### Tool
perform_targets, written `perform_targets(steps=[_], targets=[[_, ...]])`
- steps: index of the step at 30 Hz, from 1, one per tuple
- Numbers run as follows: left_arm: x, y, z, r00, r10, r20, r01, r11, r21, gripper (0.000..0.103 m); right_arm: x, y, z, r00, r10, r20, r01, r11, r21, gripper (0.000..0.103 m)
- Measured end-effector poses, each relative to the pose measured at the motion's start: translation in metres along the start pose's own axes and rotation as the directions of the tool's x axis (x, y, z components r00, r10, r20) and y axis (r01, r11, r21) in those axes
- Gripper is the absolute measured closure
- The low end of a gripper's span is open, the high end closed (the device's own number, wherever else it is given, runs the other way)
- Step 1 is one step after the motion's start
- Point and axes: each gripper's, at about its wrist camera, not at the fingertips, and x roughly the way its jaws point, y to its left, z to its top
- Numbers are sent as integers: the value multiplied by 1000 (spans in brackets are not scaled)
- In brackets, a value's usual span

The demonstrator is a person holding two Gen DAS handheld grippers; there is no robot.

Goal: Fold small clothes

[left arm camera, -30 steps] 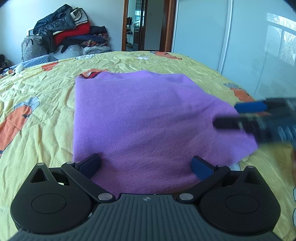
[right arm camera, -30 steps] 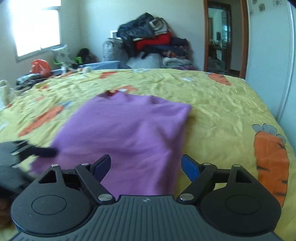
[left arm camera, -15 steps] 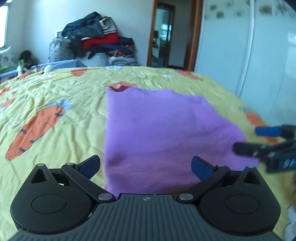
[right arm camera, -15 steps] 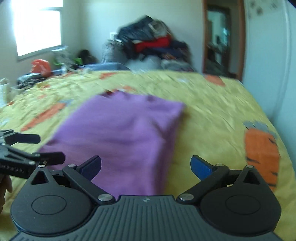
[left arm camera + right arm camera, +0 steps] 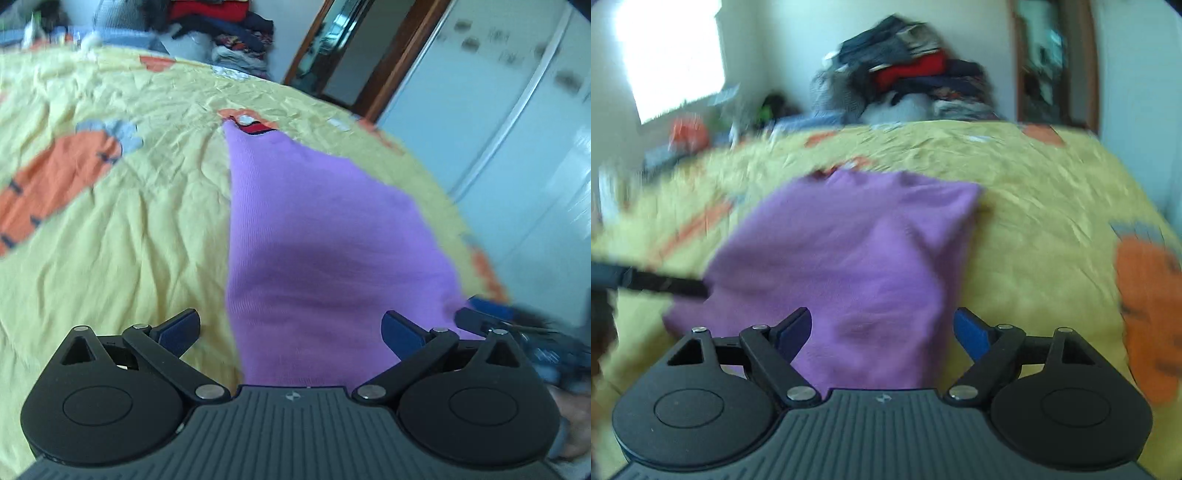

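Now my left gripper (image 5: pixel 290 328) & right gripper (image 5: pixel 882 330) gape wide, empty, over the purple knit top (image 5: pixel 325 236) flat on the yellow carrot-print bedsheet (image 5: pixel 110 221). Pinch near corners evenly, prob both layers.

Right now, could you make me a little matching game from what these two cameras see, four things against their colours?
Things:
1. garment lying on the bed
2. bedsheet
3. carrot print on the sheet
4. finger pads of the right gripper

Colours:
a. orange
b. blue
c. purple
d. yellow

Pairs: 1-c, 2-d, 3-a, 4-b
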Motion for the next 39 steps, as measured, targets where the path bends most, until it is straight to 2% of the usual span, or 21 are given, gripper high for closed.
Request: perform_targets(steps=[2,4,6,8,9,10,11,12,13,15,20,25,27,28,29,31,33,34,36,38,39], targets=[[1,9,2,999,-33,-37,32,999,-32,0,-2,-15,1,999,40,6,-41,998,48,18],[5,10,3,997,-63,-40,61,998,-33,0,6,-19,1,997,74,-12,-73,996,58,19],[10,9,6,994,-94,-49,91,994,-58,0,20,-14,0,993,112,-43,-110,992,59,33],[19,5,12,989,-128,-77,121,989,-89,2,27,-3,0,992,119,-37,-118,992,36,48],[22,2,12,988,-128,-83,120,988,-94,13,30,0,1,993,112,-47,-110,993,36,56],[24,0,13,987,-129,-94,120,988,-98,29,32,2,3,993,106,-53,-104,994,41,79],[30,-1,15,983,-125,-136,110,987,-113,70,34,4,3,992,115,-59,-112,993,46,86],[32,1,17,982,-106,-158,85,987,-139,84,33,6,4,993,104,-57,-102,994,33,87],[34,8,20,976,-132,-172,101,979,-176,86,32,7,5,994,98,-54,-97,995,27,88],[31,18,24,970,-167,-176,125,966,-225,88,24,10,9,994,106,-33,-105,994,22,90],[2,15,26,971,-161,-174,123,970,-212,89,-5,27,17,991,135,6,-135,991,-8,90],[-23,11,-1,967,-171,-191,125,964,-233,86,-26,31,-8,991,131,0,-131,991,-17,89],[-18,16,-18,965,-116,-235,61,971,-230,79,-16,31,-23,995,76,-71,-79,996,-48,80],[-21,18,-25,971,-109,-215,63,975,-213,75,-18,30,-27,996,27,-80,-31,998,-50,66],[-29,16,-28,975,-88,-203,46,979,-200,68,-27,30,-29,999,3,-32,-4,999,-50,62],[-47,12,-27,981,-83,-173,50,981,-188,58,-44,28,-23,999,13,48,-11,999,-53,63],[-59,4,-18,988,-104,-110,84,981,-175,32,-47,33,-10,994,9,111,2,996,-94,64],[-59,-3,-12,988,-121,-90,106,981,-160,29,-41,34,-2,993,26,119,-13,994,-106,64],[-49,-19,2,991,-124,-43,119,987,-107,30,-19,36,14,993,30,115,-16,993,-113,66],[-21,-33,23,996,-90,-29,88,994,-64,30,10,35,26,997,40,72,-32,993,-117,68],[-6,-36,30,997,-68,-18,67,996,-61,37,23,34,29,998,40,53,-34,993,-111,69]])
